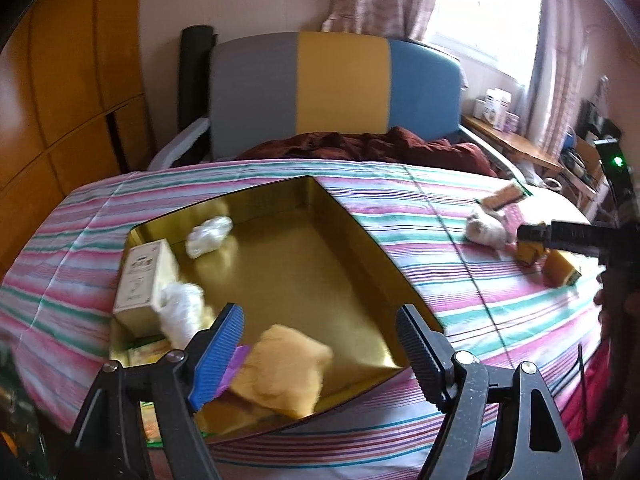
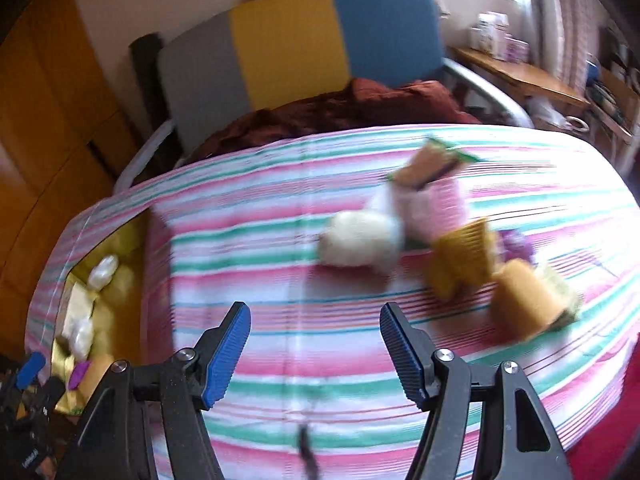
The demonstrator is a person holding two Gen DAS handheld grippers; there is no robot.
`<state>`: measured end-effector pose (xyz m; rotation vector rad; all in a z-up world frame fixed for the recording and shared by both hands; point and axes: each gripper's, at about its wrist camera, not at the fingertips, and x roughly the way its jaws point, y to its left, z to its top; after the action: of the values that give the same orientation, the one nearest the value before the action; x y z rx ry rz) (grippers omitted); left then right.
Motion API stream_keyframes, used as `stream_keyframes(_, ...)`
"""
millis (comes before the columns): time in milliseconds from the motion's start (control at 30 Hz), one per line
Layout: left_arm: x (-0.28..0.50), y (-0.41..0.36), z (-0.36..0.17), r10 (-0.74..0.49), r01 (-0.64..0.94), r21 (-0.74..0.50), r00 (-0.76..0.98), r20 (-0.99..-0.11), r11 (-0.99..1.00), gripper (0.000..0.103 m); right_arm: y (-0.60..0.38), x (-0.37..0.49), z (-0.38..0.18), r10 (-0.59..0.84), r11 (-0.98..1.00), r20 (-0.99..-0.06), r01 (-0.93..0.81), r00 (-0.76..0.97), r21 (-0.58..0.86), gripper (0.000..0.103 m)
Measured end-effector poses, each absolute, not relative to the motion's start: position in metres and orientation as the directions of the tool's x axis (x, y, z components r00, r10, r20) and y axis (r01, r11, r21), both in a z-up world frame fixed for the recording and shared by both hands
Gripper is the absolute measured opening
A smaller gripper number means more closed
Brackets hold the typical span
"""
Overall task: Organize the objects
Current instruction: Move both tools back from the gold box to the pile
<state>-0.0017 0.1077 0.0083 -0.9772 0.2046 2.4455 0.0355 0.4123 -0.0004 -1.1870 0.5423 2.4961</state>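
Note:
A gold tin tray (image 1: 312, 272) lies on the striped bedspread (image 1: 460, 292). In it are a white box (image 1: 146, 280), two white crumpled wads (image 1: 208, 234) (image 1: 182, 308), a purple piece (image 1: 236, 360) and a soft yellow packet (image 1: 284, 364). My left gripper (image 1: 320, 314) hangs open over the tray's near end, with the yellow packet below the gap and clear of the pads. My right gripper (image 2: 315, 310) is open and empty above the sheet. Beyond it, to the right, lie a white lump (image 2: 360, 246), a pink packet (image 2: 436, 204), a gold ribbed piece (image 2: 464, 256) and a yellow roll (image 2: 524, 300), all blurred.
A grey, yellow and blue headboard (image 1: 340, 88) and a dark red blanket (image 1: 360, 146) close off the far end of the bed. Wooden cupboards (image 1: 60, 80) stand at the left. At the right is a cluttered side table (image 1: 516, 144). The bed drops away at the near right.

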Motion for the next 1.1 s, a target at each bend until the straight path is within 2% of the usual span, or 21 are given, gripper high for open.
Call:
stream_keyframes(333,0.003,0.159,0.013,0.452,-0.599,-0.032,-0.567,-0.689,-0.800,0.080,0.521,0.050,0.015,0.276,-0.753,-0.753,-0.621,-0.598,0.217,0.068)
stream_keyframes(433,0.001,0.175,0.015,0.463,-0.620,-0.027,-0.555,-0.691,-0.785,0.081,0.547,0.053,0.008,0.295,-0.706,-0.730,-0.655,-0.617,0.269,0.076)
stream_keyframes(500,0.000,0.185,0.015,0.469,-0.631,-0.027,-0.546,-0.694,-0.775,0.082,0.560,0.057,-0.001,0.307,-0.664,-0.729,-0.686,-0.611,0.296,0.077)
stream_keyframes(533,-0.001,0.191,0.015,0.471,-0.637,-0.025,-0.542,-0.696,-0.771,0.082,0.566,0.058,-0.007,0.299,-0.639,-0.750,-0.708,-0.590,0.301,0.077)
stream_keyframes(600,-0.004,0.205,0.014,0.473,-0.649,-0.020,-0.534,-0.701,-0.761,0.082,0.575,0.064,-0.012,0.257,-0.608,-0.748,-0.704,-0.612,0.367,0.077)
stream_keyframes(767,-0.011,0.242,0.011,0.489,-0.685,-0.018,-0.501,-0.714,-0.728,0.083,0.583,0.074,-0.016,0.226,-0.561,-0.746,-0.709,-0.627,0.427,0.077)
stream_keyframes(1100,-0.030,0.323,-0.003,0.494,-0.743,0.002,-0.447,-0.746,-0.669,0.086,0.586,0.069,-0.022,0.162,-0.557,-0.750,-0.686,-0.642,0.467,0.078)
